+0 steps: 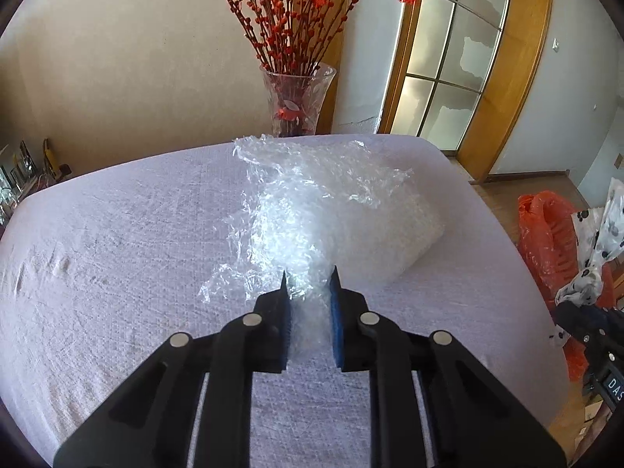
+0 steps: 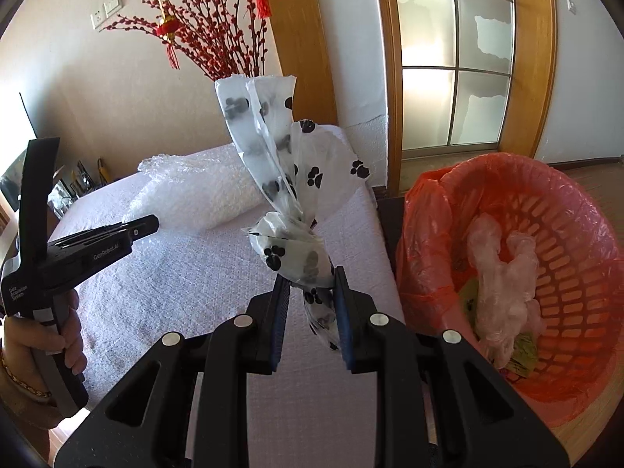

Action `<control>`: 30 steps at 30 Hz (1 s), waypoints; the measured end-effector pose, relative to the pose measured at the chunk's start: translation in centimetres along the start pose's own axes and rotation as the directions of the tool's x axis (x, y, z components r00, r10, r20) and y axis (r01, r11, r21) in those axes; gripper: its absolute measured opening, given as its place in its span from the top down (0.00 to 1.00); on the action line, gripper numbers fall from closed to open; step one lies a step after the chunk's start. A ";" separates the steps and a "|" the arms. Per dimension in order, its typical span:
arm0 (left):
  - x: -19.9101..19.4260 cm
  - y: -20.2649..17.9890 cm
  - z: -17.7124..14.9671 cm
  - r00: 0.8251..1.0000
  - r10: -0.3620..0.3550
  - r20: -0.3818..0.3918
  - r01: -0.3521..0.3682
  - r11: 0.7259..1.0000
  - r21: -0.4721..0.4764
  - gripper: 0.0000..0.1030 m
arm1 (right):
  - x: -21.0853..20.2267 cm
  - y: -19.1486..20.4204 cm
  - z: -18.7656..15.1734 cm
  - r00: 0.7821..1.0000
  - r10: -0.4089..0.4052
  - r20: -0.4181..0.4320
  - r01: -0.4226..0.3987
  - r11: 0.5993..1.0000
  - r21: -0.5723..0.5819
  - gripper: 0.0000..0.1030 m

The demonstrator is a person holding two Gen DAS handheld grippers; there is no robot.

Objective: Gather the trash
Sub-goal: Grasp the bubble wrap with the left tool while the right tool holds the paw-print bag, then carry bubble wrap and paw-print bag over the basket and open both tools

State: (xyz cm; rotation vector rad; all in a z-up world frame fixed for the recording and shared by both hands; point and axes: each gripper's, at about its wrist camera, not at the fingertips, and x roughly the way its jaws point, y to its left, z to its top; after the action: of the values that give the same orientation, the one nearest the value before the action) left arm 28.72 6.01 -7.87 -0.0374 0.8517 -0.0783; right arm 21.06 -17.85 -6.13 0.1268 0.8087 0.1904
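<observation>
Right tool (image 2: 311,284) pinches the knotted paw-print bag (image 2: 290,179); left tool (image 1: 310,286) clamps bubble wrap (image 1: 327,202): thin film could slip before reaching the orange-lined basket (image 2: 518,257).

Your left gripper (image 1: 310,280) has bubble wrap (image 1: 331,202) piled right ahead at 12 o'clock, so straight on is blocked. From 7 to 10 o'clock the tabletop (image 1: 117,234) is bare cloth. The vase (image 1: 298,97) stands beyond the far edge. At 3 o'clock the basket (image 2: 546,273) mouth gapes open, with crumpled plastic (image 2: 503,292) inside.
</observation>
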 end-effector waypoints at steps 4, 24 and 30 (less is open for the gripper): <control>-2.1 -0.9 -0.4 0.999 -0.022 0.038 0.021 1.000 0.018 0.84 | -1.2 -0.4 0.1 1.000 -0.008 0.024 0.008 1.000 0.014 0.77; -6.7 -8.2 -0.9 0.982 -0.163 0.093 0.152 0.982 0.113 0.84 | -5.8 -5.2 0.0 0.993 -0.072 0.097 0.062 0.993 0.103 0.77; -7.3 -11.5 -0.8 0.972 -0.217 0.091 0.202 0.968 0.150 0.84 | -6.9 -7.3 -0.2 0.989 -0.099 0.112 0.081 0.985 0.150 0.77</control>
State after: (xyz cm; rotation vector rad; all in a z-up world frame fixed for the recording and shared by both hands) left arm 22.76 -4.87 -2.16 0.0002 0.7308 -0.3329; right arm 17.12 -26.51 -2.77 0.2360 0.7076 0.0378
